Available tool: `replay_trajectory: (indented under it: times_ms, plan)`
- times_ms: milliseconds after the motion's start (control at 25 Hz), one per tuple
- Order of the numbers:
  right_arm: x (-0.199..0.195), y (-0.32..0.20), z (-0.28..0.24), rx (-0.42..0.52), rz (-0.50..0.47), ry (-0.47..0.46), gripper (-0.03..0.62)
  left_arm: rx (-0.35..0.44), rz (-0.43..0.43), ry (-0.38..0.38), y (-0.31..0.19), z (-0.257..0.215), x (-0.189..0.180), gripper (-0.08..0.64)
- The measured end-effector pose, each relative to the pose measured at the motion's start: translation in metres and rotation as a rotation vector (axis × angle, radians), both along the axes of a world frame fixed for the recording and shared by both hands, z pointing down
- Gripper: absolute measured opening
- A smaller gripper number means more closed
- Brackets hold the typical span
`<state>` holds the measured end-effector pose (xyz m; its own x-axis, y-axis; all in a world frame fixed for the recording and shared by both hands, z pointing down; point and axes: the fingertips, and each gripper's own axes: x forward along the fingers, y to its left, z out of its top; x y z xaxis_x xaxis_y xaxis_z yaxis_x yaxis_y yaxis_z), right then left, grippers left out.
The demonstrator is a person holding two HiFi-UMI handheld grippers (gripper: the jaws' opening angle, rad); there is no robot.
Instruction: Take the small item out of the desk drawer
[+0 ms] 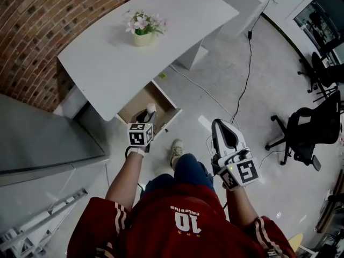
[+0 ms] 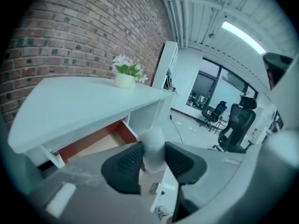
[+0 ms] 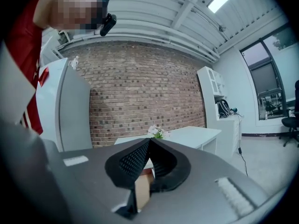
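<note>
head view: desk (image 1: 107, 63) by brick wall (image 1: 32, 26); left gripper (image 2: 153, 159) pinches pale item (image 2: 153, 143), prob. foam; right gripper (image 3: 149, 146) closed.

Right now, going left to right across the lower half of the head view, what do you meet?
Grey cabinet → left tool, shut on a white item → shoe → right tool, shut and empty → black chair.

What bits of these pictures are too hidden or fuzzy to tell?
- Small white item in the left gripper: blurred in left gripper view, tiny in head view; kind unclear.
- Open wooden drawer: inside partly hidden by that gripper in head view.
- Farther black office chair: cut off by head view's right edge.
</note>
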<state>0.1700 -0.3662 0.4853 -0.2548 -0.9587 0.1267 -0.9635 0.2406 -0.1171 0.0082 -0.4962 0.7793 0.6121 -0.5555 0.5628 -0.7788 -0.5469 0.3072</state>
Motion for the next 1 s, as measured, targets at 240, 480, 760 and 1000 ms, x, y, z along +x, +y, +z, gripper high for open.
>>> replay_trajectory:
  times_ms: [240,480,760,1000]
  plan:
    - [-0.046,0.057,-0.069,0.069,-0.060,-0.060,0.003,0.114,0.042,0.057,0.071,-0.112,-0.031,0.163]
    - [-0.101,0.115,-0.120,0.137,-0.097,-0.017,0.003,0.286,0.060,0.106,0.139,-0.219,-0.086,0.161]
    - [-0.145,0.202,-0.141,0.136,-0.093,-0.032,0.003,0.396,0.088,0.135,0.229,-0.308,-0.144,0.161]
    - [-0.138,0.247,-0.159,0.145,-0.115,-0.019,0.002,0.460,0.097,0.190,0.296,-0.357,-0.146,0.161]
